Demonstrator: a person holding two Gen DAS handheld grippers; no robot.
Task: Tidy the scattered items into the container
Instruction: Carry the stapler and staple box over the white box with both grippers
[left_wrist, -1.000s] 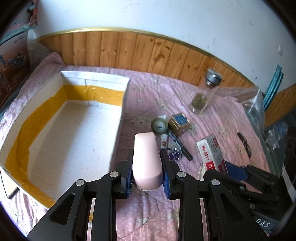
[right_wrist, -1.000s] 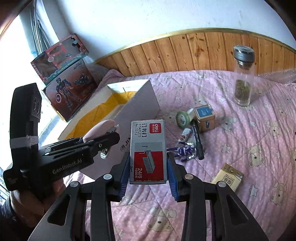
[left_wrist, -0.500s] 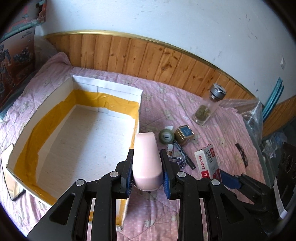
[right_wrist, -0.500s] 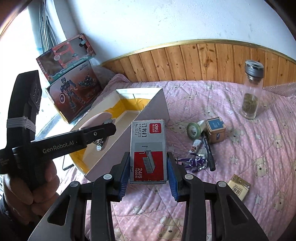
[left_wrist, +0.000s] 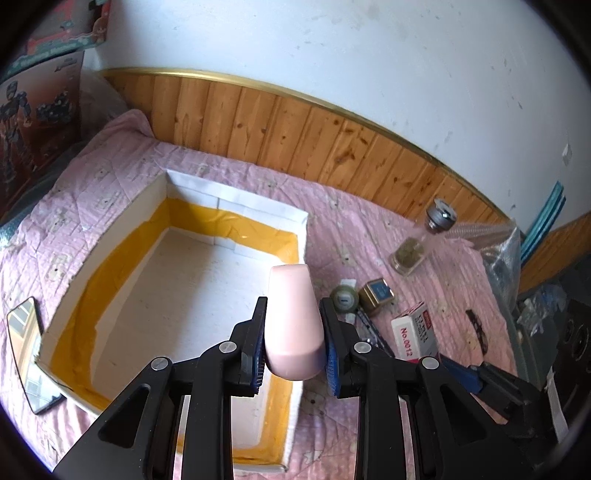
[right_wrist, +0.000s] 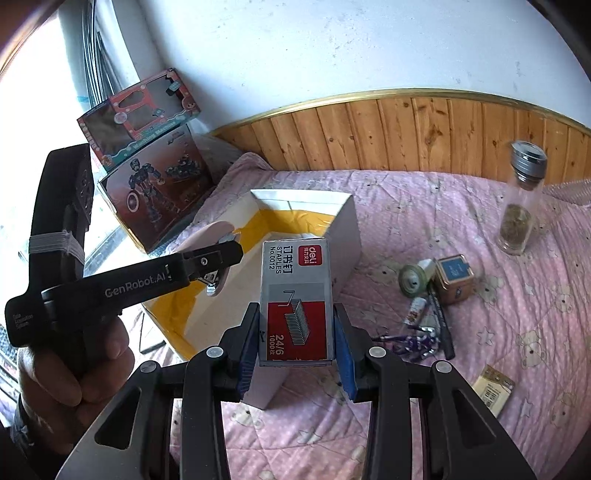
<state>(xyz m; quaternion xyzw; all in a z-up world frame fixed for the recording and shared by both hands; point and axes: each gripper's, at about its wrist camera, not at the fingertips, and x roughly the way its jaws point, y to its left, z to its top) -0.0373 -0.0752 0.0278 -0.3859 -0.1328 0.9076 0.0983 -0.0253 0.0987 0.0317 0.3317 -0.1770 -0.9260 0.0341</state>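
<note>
Left wrist view: your left hand-held gripper (left_wrist: 292, 341) clamps the pink object (left_wrist: 291, 325), long axis running forward, over the near right corner of the box (left_wrist: 122, 229); the box floor lies ahead and left.

Right wrist view: your right hand-held gripper (right_wrist: 295, 345) grips the staple box (right_wrist: 295, 299), just right of the box (right_wrist: 343, 236). I judge the left nearer.

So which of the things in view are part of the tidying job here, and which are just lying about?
Part of the job:
white box (the container)
pink object in left gripper
staples box in right gripper
tape roll
small tin
black pen
tan packet

Just lying about:
toy boxes
mirror
glass bottle, perhaps
</note>
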